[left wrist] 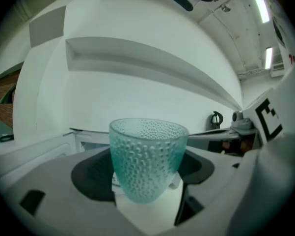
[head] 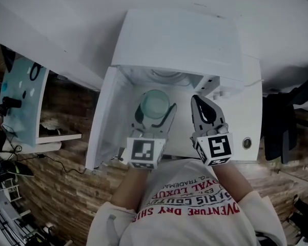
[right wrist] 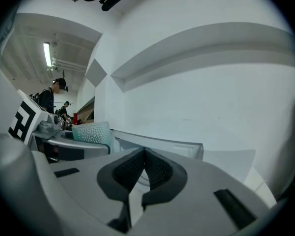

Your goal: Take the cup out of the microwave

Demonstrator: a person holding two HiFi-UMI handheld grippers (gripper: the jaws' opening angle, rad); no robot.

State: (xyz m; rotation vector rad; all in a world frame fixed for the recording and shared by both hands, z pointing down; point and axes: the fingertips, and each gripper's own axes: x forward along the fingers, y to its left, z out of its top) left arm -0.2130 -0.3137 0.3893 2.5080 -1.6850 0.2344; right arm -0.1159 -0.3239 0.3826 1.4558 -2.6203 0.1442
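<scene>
Upright dimpled teal cup (left wrist: 147, 159) in left gripper (head: 154, 115)

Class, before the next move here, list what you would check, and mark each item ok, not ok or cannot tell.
1. Door of the microwave open: ok.
2. Left gripper jaws closed on the cup: ok.
3. Cup upright: ok.
4. Right gripper empty, jaws together, apart from the cup: ok.
5. Cup fully out of the microwave: cannot tell.
6. Cup free of liquid: cannot tell.
</scene>
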